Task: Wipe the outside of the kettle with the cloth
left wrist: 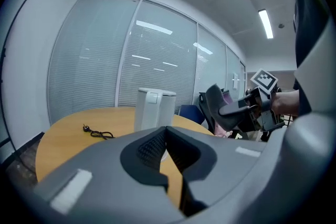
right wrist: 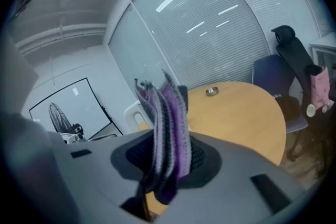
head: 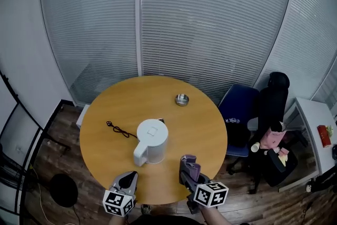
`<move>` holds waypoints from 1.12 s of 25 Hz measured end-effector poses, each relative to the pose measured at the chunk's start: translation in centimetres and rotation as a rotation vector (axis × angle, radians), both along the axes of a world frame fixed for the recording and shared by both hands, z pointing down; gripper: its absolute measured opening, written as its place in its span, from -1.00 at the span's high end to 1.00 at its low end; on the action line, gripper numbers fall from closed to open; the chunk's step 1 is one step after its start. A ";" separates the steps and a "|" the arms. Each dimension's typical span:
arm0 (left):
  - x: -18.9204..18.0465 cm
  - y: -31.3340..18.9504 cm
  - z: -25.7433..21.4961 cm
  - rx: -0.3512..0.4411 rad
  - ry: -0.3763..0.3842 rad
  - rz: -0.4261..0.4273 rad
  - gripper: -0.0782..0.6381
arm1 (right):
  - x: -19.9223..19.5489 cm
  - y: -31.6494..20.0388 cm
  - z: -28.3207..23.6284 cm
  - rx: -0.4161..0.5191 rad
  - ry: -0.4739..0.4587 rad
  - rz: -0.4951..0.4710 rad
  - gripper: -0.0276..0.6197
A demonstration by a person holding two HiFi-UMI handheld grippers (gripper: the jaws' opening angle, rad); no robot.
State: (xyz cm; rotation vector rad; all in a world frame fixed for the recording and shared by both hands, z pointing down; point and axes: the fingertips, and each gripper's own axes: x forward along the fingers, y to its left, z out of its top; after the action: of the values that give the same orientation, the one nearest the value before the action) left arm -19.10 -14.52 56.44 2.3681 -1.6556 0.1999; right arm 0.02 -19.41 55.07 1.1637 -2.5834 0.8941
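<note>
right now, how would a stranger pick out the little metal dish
Find the round wooden table. Beyond the white kettle at its middle, toward the far edge, sits the small metal dish. It alone is shiny, low and round, unlike the tall kettle and thin black cord.

Your kettle [head: 151,140] stands near the middle of the table [head: 205,129], a cable [head: 121,130] lying to its left, a dish [head: 181,99] toward the far edge, a chair [head: 239,110] beyond the right edge
</note>
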 end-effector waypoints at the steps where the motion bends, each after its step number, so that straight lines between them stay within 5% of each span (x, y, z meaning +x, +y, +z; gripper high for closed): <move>1: 0.5 0.5 -0.1 0.001 0.001 -0.014 0.75 | 0.4 0.4 -0.1 0.004 0.003 -0.014 0.58; 16: 5.9 8.1 0.4 -0.011 0.015 -0.151 0.75 | 4.9 6.4 0.6 0.021 0.017 -0.158 0.58; 28: 8.9 11.9 1.3 -0.012 0.030 -0.183 0.75 | 6.8 9.7 1.7 0.023 0.043 -0.220 0.58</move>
State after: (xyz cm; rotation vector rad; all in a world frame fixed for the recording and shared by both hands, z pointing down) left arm -10.24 -2.62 57.76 2.1837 -1.8389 0.1392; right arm 6.87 -9.70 56.73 0.8719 -2.6278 0.7841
